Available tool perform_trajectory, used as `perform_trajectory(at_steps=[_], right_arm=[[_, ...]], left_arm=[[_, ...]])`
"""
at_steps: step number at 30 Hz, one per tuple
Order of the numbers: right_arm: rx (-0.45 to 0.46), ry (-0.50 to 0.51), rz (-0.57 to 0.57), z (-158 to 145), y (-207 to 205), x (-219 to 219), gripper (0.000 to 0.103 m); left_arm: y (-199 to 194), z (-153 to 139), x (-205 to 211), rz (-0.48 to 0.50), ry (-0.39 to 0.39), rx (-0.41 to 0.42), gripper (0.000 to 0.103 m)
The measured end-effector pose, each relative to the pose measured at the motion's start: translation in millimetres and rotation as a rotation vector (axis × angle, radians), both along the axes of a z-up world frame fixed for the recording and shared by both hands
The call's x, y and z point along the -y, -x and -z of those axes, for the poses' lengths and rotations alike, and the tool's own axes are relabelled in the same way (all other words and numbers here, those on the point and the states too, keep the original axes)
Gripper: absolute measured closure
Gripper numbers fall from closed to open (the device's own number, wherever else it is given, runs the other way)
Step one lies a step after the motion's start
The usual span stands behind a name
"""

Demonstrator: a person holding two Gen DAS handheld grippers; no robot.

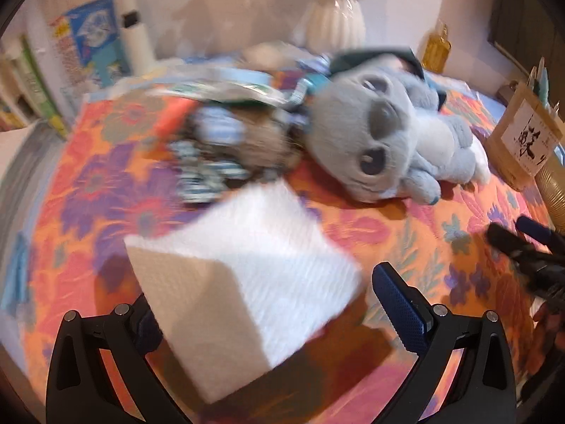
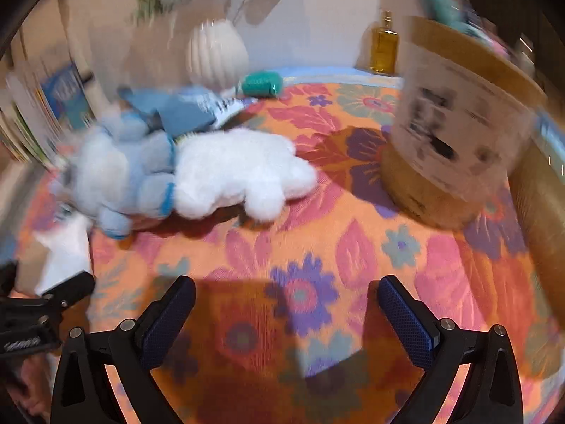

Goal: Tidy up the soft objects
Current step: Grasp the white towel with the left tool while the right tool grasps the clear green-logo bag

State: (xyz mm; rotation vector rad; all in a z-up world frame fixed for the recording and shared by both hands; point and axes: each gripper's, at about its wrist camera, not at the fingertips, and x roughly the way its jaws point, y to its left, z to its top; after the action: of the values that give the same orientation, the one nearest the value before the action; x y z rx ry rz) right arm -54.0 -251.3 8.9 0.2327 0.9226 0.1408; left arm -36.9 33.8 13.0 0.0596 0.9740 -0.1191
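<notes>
A white foam block [image 1: 247,275] lies between the wide-spread fingers of my left gripper [image 1: 275,304]; the right pad [image 1: 402,314] stands apart from it, the left one is hidden behind it. A grey-blue plush animal [image 1: 381,130] lies on the floral cloth [image 1: 406,240] behind, with a patterned soft bundle [image 1: 226,145] to its left. In the right wrist view my right gripper [image 2: 286,314] is open and empty over the cloth [image 2: 317,247]. The plush [image 2: 120,173] and its white tail [image 2: 240,173] lie ahead left. The block [image 2: 67,254] and left gripper [image 2: 53,300] show at the left edge.
A cardboard tub with printed label [image 2: 455,134] stands at right, also in the left wrist view [image 1: 522,137]. A white ribbed vase [image 2: 215,53], an amber bottle [image 2: 385,42], a teal roll [image 2: 261,83] and a blue booklet [image 2: 190,109] sit at the back. Books [image 1: 31,81] stand left.
</notes>
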Motion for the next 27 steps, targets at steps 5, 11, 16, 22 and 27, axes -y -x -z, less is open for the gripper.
perform_trajectory(at_steps=[5, 11, 16, 22, 27], right_arm=[[0.049, -0.045, -0.022, -18, 3, 4, 0.000], [0.080, -0.041, -0.084, -28, -14, -16, 0.000], [0.091, -0.095, -0.141, -32, -17, -35, 0.000], [0.092, -0.061, -0.322, -35, -15, -87, 0.000], [0.124, -0.066, -0.380, -47, -20, -108, 0.000]], left_arm=[[-11, -49, -29, 0.014, 0.072, 0.105, 0.001], [-64, -58, -25, 0.084, 0.023, 0.052, 0.001], [-80, -67, -51, 0.096, 0.174, 0.023, 0.001], [-76, -26, -82, 0.125, 0.200, -0.182, 0.001], [-48, 3, -107, 0.147, 0.308, -0.252, 0.001]])
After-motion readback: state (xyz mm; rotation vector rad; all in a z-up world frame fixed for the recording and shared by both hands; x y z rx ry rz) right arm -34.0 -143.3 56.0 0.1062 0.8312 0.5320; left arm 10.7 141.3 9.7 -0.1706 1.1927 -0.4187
